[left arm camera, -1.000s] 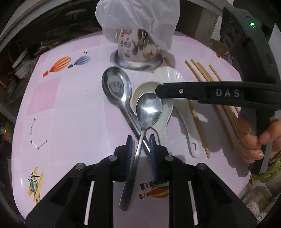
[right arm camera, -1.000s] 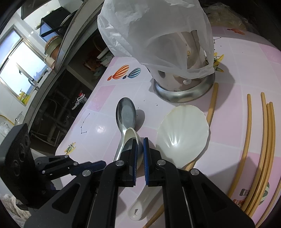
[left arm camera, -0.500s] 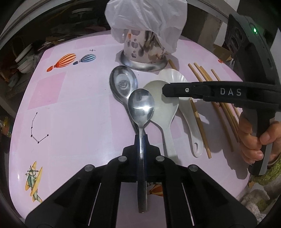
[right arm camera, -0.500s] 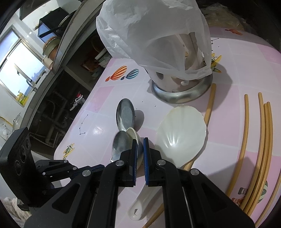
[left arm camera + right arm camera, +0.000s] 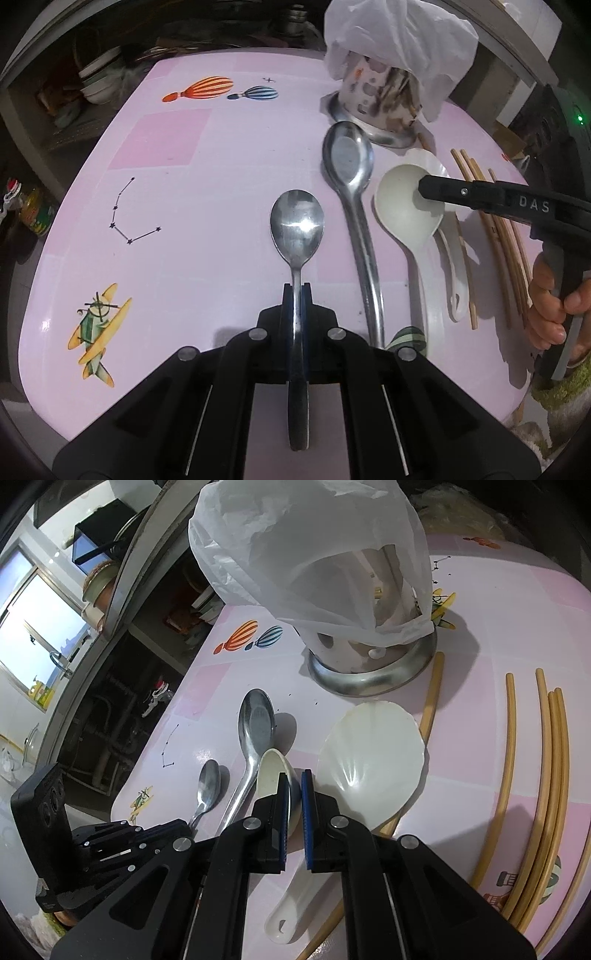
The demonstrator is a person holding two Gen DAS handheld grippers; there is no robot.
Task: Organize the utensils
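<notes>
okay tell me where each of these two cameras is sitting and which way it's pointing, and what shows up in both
Left wrist: sits on the left gripper, looks steeply down along fingers shut on the small metal spoon over the pink table; the right gripper and a hand show at right.
Right wrist: sits on the right gripper, looks down across the white ladle toward the bag-covered utensil holder; the left gripper shows at lower left.
Shared: both spoons, including the large metal spoon, the ladle, holder and chopsticks.

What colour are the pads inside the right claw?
Blue pads set in the black right claw, seen best in the right wrist view.
</notes>
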